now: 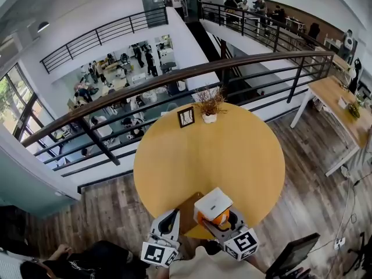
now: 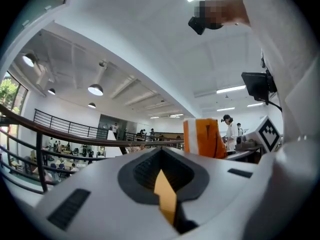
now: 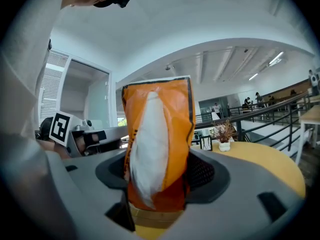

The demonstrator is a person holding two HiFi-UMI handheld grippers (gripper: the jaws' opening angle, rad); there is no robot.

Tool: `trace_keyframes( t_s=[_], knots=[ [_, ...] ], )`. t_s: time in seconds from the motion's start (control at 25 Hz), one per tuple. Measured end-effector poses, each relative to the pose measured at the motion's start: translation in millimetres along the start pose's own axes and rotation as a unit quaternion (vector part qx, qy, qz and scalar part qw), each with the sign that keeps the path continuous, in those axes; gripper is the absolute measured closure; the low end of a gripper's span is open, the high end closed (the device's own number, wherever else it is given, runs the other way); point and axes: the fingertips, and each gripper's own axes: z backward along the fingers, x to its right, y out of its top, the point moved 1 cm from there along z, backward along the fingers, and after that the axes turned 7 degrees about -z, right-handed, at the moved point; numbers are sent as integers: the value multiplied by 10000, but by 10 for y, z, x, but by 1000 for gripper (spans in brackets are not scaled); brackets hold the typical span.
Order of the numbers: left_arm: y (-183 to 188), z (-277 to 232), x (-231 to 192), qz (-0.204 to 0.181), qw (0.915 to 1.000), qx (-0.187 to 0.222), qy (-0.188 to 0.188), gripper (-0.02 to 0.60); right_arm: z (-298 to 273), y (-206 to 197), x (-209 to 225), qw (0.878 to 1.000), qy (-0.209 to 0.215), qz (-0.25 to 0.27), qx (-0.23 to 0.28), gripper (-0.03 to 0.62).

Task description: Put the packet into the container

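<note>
An orange and white packet [image 1: 213, 207] stands upright in my right gripper [image 1: 220, 218], whose jaws are shut on its lower part, low over the near edge of the round yellow table [image 1: 232, 156]. In the right gripper view the packet [image 3: 157, 149] fills the middle, pinched between the jaws of the right gripper [image 3: 157, 186]. A brown container [image 1: 187, 211] lies on the table just left of the packet, between the two grippers. Its tan edge [image 3: 152, 217] shows under the packet. My left gripper [image 1: 172, 216] points at the container, jaws together and empty. The left gripper view shows the packet [image 2: 202, 138] to the right.
A small picture frame [image 1: 186, 117] and a white pot with dried sprigs [image 1: 209, 113] stand at the table's far edge. A curved railing [image 1: 174, 80] runs behind it over an open drop. A long wooden table [image 1: 343, 106] stands at the right, a monitor [image 1: 290, 254] at the bottom right.
</note>
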Motion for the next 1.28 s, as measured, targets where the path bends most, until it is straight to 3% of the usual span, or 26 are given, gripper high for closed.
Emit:
trace_keyframes(
  t_s=[0.24, 0.76, 1.28],
  knots=[
    [-18, -115, 3, -65, 9997, -8, 256, 575, -46, 68, 181, 9998, 166, 21, 63, 301],
    [-117, -93, -208, 83, 9992, -146, 372, 575, -235, 53, 196, 9997, 146, 44, -174, 301],
    [-457, 374, -264, 967, 9907, -784, 557, 577, -225, -350, -133, 9935, 68, -235, -1116, 301]
  ],
)
